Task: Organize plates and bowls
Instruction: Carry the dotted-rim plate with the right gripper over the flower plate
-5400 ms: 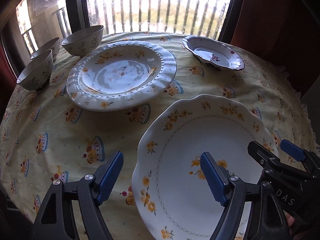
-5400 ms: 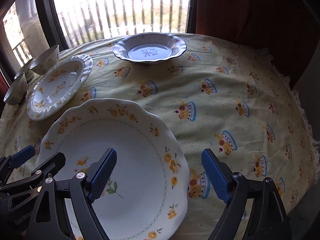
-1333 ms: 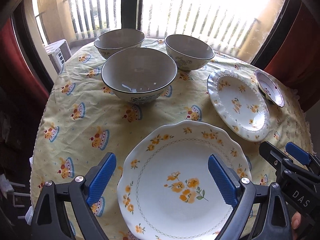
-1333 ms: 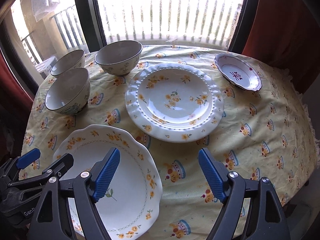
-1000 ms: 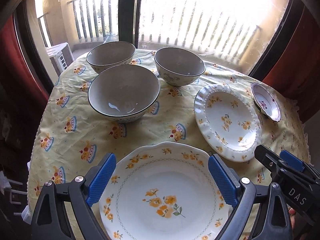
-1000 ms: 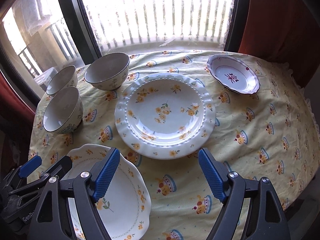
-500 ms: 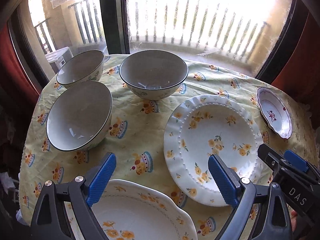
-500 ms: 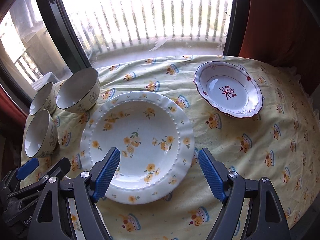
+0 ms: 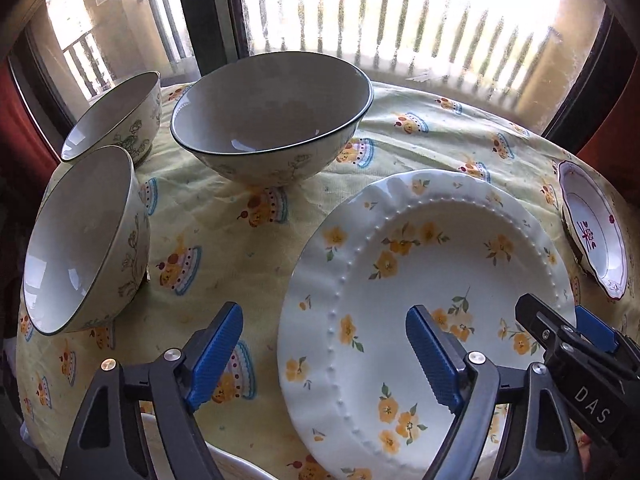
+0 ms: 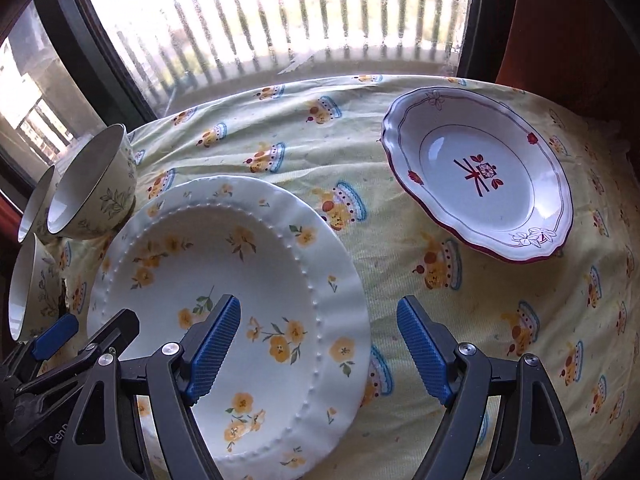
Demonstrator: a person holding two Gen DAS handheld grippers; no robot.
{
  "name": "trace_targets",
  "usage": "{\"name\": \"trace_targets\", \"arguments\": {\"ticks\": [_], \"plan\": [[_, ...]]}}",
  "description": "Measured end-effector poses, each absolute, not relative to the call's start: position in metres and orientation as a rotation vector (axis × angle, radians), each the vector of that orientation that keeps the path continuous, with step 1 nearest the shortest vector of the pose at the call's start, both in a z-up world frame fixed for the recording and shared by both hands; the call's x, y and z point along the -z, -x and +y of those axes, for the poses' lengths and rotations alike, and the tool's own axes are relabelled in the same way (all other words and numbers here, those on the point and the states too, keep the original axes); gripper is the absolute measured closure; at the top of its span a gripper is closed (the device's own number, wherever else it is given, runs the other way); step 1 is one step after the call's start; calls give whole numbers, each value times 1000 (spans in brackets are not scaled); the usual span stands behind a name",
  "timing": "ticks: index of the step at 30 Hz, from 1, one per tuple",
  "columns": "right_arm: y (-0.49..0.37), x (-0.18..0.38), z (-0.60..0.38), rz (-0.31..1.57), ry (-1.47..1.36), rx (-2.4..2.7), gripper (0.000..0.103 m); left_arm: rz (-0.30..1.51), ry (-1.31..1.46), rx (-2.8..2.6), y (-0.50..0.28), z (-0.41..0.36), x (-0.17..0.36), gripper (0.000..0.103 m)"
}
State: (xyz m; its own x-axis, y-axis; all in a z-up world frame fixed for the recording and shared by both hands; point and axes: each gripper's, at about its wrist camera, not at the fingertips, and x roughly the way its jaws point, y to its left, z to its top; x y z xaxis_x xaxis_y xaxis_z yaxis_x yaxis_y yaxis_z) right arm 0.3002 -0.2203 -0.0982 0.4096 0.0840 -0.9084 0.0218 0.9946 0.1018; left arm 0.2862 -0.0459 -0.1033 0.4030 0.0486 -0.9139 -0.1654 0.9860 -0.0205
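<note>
Over the round table with the yellow cupcake-print cloth (image 10: 500,320), both grippers hang with nothing in them: the left gripper (image 9: 324,354) has its blue ribbed fingers wide apart straddling the near-left rim of the beaded plate (image 9: 432,288), and the right gripper (image 10: 318,350) is just as wide apart over that plate's right rim. So my read is we're at the approach stage for this plate, nothing is pinched yet and neither pad looks like it's touching china. The beaded plate sits flat mid-table, glossy white with a raised dot ring, a fluted edge and little orange flowers. Well apart on the right is the red-trimmed dish (image 10: 480,176), shallower, scalloped, with a dark red rim line. Off to the left are three deep bowls, the biggest-looking one (image 9: 272,120) at the back and two more (image 9: 88,240) (image 9: 116,116) beside it, all pale glazed with dark rims and sketchy leaf prints. A sliver of another white plate (image 9: 240,468) peeks in at the bottom of the left view. Next move probably needs one pad under the rim and one on top, since glazed ceramic is slick and the rim is thin, so an off-centre grip could let it tip.
</note>
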Motion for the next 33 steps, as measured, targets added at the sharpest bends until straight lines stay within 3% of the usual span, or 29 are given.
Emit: {"name": "trace_targets", "arguments": {"ticks": [11, 14, 16, 33], "plan": [[-311, 113, -222, 1176, -111, -50, 25, 1156, 107, -115, -299, -58, 112, 33], [-309, 111, -222, 1173, -102, -79, 31, 1144, 98, -129, -296, -60, 111, 32], [-308, 109, -221, 1177, -108, -100, 40, 1151, 111, -135, -295, -60, 110, 32], [-266, 107, -260, 1230, -162, 11, 40, 1218, 56, -24, -253, -101, 111, 32]]}}
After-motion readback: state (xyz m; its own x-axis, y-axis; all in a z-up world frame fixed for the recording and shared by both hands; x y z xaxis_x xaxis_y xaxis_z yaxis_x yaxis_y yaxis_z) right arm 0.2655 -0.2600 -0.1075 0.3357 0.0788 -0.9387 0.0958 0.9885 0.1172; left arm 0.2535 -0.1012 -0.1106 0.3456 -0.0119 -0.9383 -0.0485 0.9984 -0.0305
